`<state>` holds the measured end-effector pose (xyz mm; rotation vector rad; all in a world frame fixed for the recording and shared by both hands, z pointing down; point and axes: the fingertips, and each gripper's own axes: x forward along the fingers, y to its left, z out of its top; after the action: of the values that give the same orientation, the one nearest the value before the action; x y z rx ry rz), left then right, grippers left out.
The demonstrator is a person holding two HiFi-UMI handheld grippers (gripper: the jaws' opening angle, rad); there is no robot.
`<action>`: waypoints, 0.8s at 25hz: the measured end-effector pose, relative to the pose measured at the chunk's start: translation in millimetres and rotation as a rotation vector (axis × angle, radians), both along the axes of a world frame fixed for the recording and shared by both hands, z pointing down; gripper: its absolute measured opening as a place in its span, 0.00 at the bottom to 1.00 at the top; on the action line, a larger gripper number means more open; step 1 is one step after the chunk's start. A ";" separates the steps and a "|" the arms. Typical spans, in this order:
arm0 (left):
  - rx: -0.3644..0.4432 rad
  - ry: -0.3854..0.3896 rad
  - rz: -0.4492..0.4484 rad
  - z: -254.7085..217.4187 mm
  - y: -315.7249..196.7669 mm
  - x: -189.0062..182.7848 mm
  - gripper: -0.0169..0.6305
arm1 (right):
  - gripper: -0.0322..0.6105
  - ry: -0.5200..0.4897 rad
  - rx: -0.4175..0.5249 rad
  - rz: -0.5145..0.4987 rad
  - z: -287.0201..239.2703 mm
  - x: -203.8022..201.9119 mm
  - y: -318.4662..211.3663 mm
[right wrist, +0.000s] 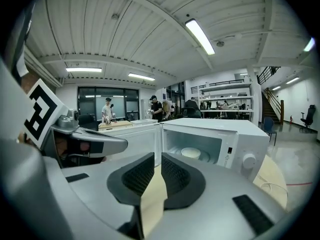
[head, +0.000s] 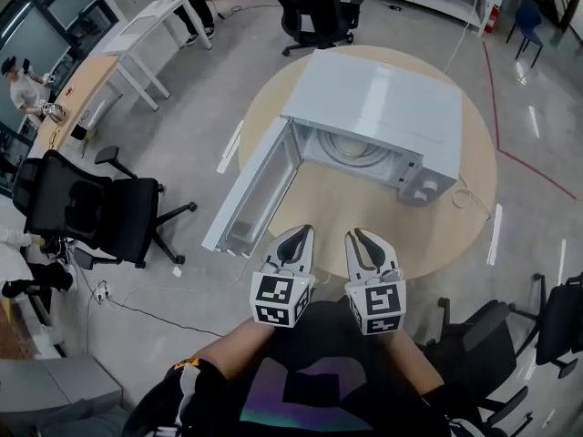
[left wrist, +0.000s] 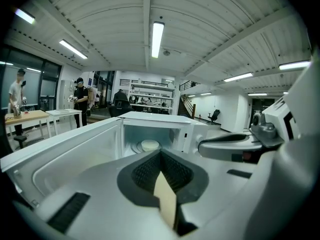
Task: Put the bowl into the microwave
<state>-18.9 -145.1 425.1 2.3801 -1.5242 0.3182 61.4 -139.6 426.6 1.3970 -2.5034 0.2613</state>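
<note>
Holding left gripper and right gripper clenched, empty, before microwave — bowl already inside; probably light, stiff, slick, breakable — pinch at rim.

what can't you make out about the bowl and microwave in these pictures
- What the bowl holds: both gripper views, side-on and too small.
- Dial markings on the microwave: too small in every view.
- Bowl in the head view: mostly hidden under the microwave's top.
</note>
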 end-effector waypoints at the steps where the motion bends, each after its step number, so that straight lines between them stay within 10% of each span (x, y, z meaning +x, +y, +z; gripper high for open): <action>1: -0.001 0.002 0.002 0.2 5.1 -3.7 0.09 | 0.14 0.005 -0.002 0.006 0.3 -3.5 4.6; 20: -0.006 0.073 0.019 7.5 122.7 -63.9 0.09 | 0.14 0.057 -0.036 0.004 7.1 -74.6 128.3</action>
<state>-82.9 -22.4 432.6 2.3759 -1.4671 0.2365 -13.1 -11.3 433.8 1.3767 -2.4381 0.2631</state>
